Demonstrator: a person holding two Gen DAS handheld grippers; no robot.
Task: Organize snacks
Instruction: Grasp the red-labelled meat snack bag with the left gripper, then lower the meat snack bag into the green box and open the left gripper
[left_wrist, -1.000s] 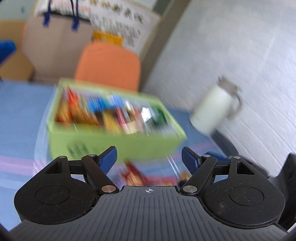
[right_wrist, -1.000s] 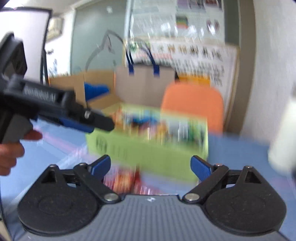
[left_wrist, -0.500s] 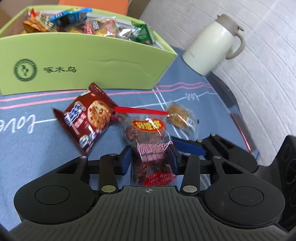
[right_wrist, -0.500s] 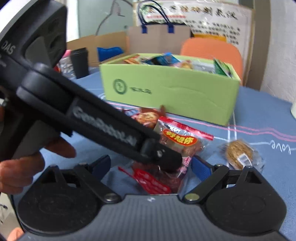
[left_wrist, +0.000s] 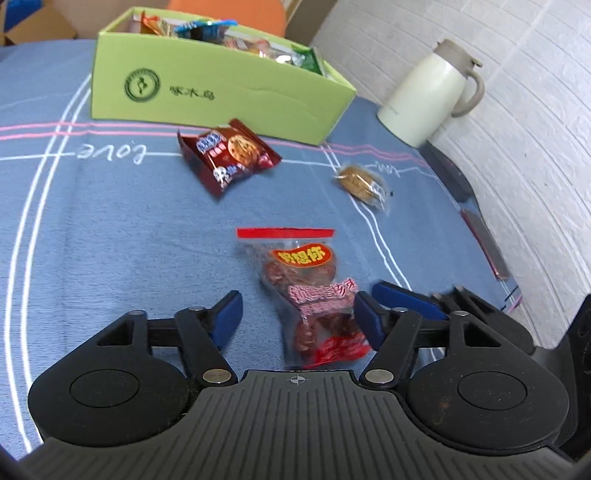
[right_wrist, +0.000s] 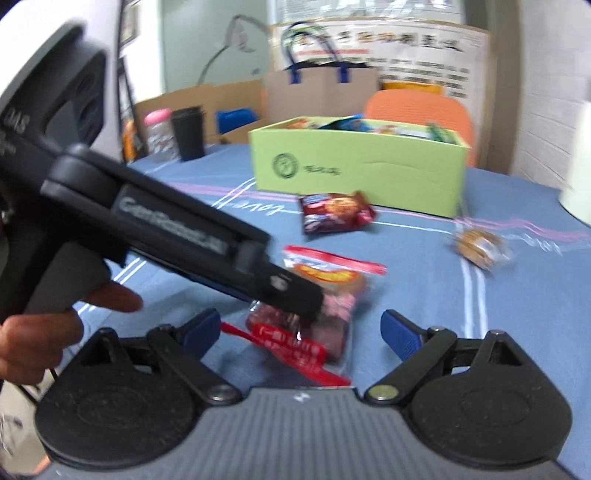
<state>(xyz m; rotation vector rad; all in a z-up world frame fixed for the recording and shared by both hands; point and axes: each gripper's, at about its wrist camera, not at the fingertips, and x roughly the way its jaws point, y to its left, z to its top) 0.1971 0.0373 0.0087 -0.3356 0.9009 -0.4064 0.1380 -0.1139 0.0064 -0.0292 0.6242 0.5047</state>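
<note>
Lying flat on the blue cloth-covered counter (left_wrist: 92, 229), a clear plastic packet of dark red dried fruit with a red seal strip (left_wrist: 306, 291) sits between the blue pads of the left claw (left_wrist: 297, 314). Its jaws are opening, the right pad just beside the packet's edge and the left pad well clear, so nothing is gripped. The packet carries a red oval badge with yellow Chinese characters and a pink band of further characters I cannot read.

The right claw (right_wrist: 301, 330) stands wide open and holds nothing; in its view the same packet lies between its pads, partly hidden by the left claw's black body, which bears pale lettering too blurred to make out. A hand (right_wrist: 40, 321) grips that claw's handle.

Farther along the counter a dark red foil cookie packet with a picture of a chocolate-chip biscuit (left_wrist: 227, 157) lies near the word "love" stitched in white (left_wrist: 112, 152) on the cloth. Toward the right edge is a round brown biscuit in clear wrap (left_wrist: 360, 182). Behind both stands a light green cardboard box full of snack packets (left_wrist: 221, 88), printed with a round dark green emblem and Chinese characters. A cream-white insulated jug with a grey lid (left_wrist: 432, 92) stands near the counter's far right corner.
</note>
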